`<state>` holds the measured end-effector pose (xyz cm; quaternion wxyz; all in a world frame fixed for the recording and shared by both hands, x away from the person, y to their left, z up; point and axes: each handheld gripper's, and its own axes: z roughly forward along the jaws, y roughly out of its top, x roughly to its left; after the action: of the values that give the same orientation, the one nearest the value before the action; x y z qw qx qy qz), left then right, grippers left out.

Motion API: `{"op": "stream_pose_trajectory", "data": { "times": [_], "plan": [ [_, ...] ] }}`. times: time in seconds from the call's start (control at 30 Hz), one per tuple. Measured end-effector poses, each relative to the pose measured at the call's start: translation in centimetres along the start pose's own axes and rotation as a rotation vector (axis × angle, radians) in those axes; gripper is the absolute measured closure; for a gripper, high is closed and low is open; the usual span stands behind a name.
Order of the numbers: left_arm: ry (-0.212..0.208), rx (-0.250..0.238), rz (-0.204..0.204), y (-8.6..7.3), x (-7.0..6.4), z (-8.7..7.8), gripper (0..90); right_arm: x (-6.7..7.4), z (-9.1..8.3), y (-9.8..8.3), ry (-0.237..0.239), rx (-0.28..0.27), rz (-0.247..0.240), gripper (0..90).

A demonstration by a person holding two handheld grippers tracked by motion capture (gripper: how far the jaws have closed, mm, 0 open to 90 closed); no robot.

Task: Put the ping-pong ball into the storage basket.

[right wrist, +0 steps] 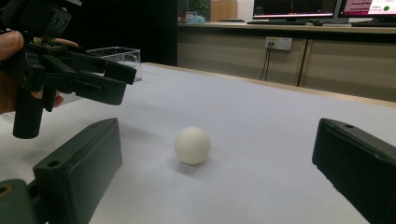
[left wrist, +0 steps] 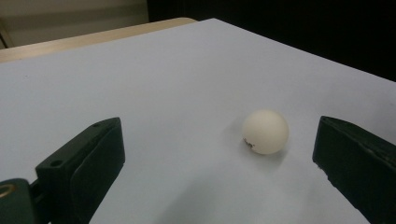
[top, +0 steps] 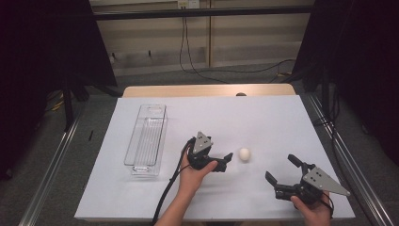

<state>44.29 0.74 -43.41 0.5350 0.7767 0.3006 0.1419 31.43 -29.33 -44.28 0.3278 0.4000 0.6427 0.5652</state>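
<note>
**Ball approached, not yet grasped**

A white ball [top: 244,154] is seen resting free on the white table cover [top: 263,117], right of a clear plastic tray [top: 147,139]. The left gripper [top: 225,162] is held just beside the ball with its jaws spread and nothing between them. The right gripper [top: 281,169] is kept farther off, jaws likewise released. An approach is judged to be in hand; next, the left jaws would need to be advanced around the ball and closed gently.

The small dark print on the white ball [left wrist: 265,132] could not be read. The clear tray [right wrist: 116,55] was partly hidden behind the left gripper [right wrist: 122,80].
</note>
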Motion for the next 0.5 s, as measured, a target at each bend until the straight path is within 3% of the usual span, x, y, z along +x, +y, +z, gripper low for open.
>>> {"op": "stream_pose_trajectory", "data": {
  "times": [0.5],
  "plan": [
    [-0.009,0.016,0.002,0.26,-0.26,0.48,2.4,-0.01,0.00,0.01,0.005,-0.002,-0.001,1.0]
  ]
}}
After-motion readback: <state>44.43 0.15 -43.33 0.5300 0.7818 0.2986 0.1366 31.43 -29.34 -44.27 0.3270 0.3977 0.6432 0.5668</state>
